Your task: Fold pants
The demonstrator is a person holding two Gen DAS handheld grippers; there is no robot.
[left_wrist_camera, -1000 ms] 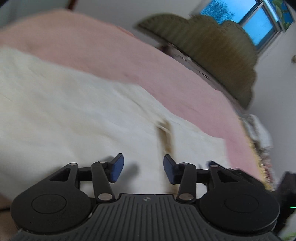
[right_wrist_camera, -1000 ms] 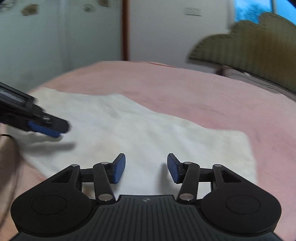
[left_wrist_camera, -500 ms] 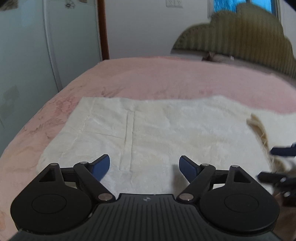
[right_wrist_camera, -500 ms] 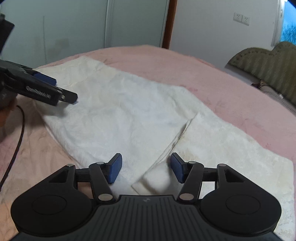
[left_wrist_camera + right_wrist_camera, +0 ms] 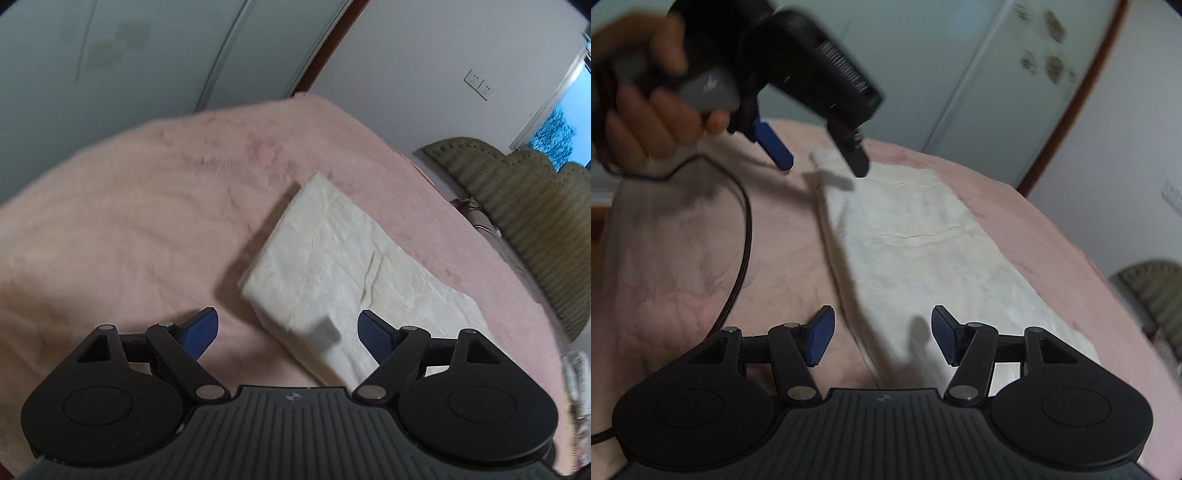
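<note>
Broadly, a pink fuzzy bedspread (image 5: 122,236) fills both views, with an olive ribbed scalloped headboard (image 5: 524,206) at its far side. Upon it lies a cream-white folded pair of pants (image 5: 332,258), a long flat rectangle (several layers thick at its near edge). A black cable (image 5: 744,229) trails across the cover beside it. The left gripper (image 5: 822,158), held in a hand (image 5: 646,110), hovers over the pants' far corner, blue pads spread and holding nothing. The right gripper (image 5: 882,338) hangs above the near end, jaws apart, also empty.
</note>
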